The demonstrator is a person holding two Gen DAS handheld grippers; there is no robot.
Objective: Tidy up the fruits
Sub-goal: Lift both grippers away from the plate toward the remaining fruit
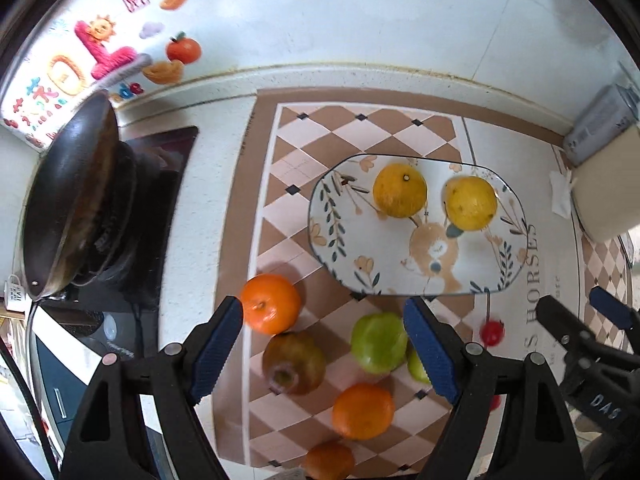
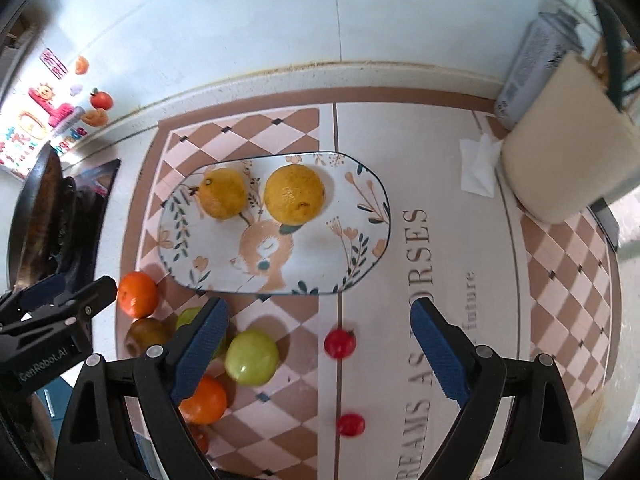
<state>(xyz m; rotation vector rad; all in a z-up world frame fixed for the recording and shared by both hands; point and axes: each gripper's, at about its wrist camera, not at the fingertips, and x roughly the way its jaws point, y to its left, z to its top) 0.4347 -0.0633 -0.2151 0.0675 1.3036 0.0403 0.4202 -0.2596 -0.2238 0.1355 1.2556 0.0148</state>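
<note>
Fruits: near both wide, empty claws, left claw and right claw, lie loose oranges, green fruits and small red ones on the table mat; beyond, two yellow fruits sit on the plate. Risk: round fruit probably rolls if nudged off-centre.

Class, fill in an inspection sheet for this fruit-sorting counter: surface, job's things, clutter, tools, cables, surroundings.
Surface: checkered mat on a pale counter.
Job's things: patterned plate holds two yellow fruits; oranges, green fruits, a brown fruit and small red fruits lie loose on the mat.
Clutter: crumpled tissue.
Tools: left tool and right tool open, empty.
Cables: nothing seen.
Surroundings: wok on a stove, wall stickers, cream container.
</note>
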